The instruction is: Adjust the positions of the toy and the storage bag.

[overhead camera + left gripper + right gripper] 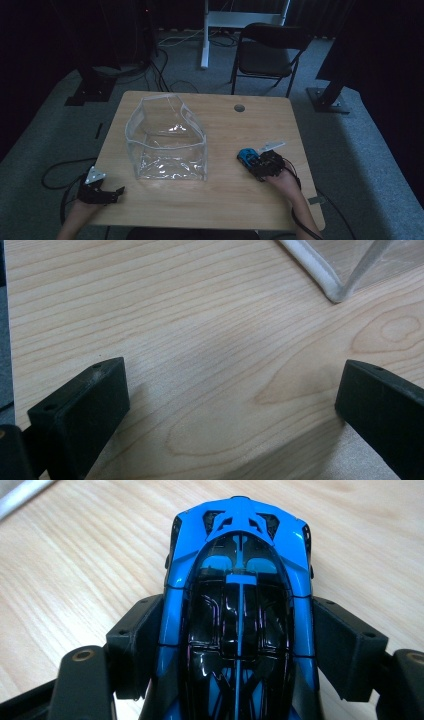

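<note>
Both right gripper [237, 645] fingers [137, 640] clamp the blue toy car's [239, 595] sides

The toy car [239, 605] is a small, glossy sports model, bright blue along its flanks and nose, with a black cabin and a thin blue stripe down its middle. It sits upright on its wheels on the wooden table [220, 200], to the right of the clear plastic bag [167, 137] and well apart from it. Beside that bag it shows as a small blue shape [246, 155] near the table's right edge.
</note>
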Available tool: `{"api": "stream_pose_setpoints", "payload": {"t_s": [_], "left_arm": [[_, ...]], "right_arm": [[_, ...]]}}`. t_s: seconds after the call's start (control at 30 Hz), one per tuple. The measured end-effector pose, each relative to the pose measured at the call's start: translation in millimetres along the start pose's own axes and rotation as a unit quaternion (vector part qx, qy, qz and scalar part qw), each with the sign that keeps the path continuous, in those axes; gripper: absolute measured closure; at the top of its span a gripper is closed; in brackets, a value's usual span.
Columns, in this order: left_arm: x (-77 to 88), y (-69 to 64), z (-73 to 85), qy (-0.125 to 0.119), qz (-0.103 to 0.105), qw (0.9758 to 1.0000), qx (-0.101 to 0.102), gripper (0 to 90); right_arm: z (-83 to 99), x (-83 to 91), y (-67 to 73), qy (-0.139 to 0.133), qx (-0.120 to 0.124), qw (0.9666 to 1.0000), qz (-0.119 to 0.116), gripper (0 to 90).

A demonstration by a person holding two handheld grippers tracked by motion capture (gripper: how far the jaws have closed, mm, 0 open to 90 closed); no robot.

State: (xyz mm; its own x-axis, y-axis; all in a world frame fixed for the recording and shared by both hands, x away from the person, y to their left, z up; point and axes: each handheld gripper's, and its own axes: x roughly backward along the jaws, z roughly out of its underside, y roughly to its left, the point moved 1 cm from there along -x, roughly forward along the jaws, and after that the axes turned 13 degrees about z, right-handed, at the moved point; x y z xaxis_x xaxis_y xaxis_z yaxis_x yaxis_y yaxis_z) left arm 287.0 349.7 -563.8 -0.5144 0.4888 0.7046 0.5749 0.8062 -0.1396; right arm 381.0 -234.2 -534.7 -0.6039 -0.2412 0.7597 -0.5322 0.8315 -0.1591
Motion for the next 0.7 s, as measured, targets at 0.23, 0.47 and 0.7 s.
{"api": "stream_pose_setpoints", "payload": {"t_s": [0.23,0.47,0.7], "left_arm": [[0.1,0.0,0.0,0.000,0.000,1.0000,0.000,1.4],[0.0,0.0,0.0,0.000,0.000,1.0000,0.000,1.4],[0.0,0.0,0.0,0.000,0.000,1.0000,0.000,1.4]], "right_arm": [[21.6,34.0,-8.5,-0.016,-0.007,0.9998,0.004,26.0],[50.6,63.0,-7.5,-0.005,-0.001,0.9999,0.010,26.0],[80.4,80.5,-2.2,0.004,-0.001,0.9999,0.011,26.0]]}}
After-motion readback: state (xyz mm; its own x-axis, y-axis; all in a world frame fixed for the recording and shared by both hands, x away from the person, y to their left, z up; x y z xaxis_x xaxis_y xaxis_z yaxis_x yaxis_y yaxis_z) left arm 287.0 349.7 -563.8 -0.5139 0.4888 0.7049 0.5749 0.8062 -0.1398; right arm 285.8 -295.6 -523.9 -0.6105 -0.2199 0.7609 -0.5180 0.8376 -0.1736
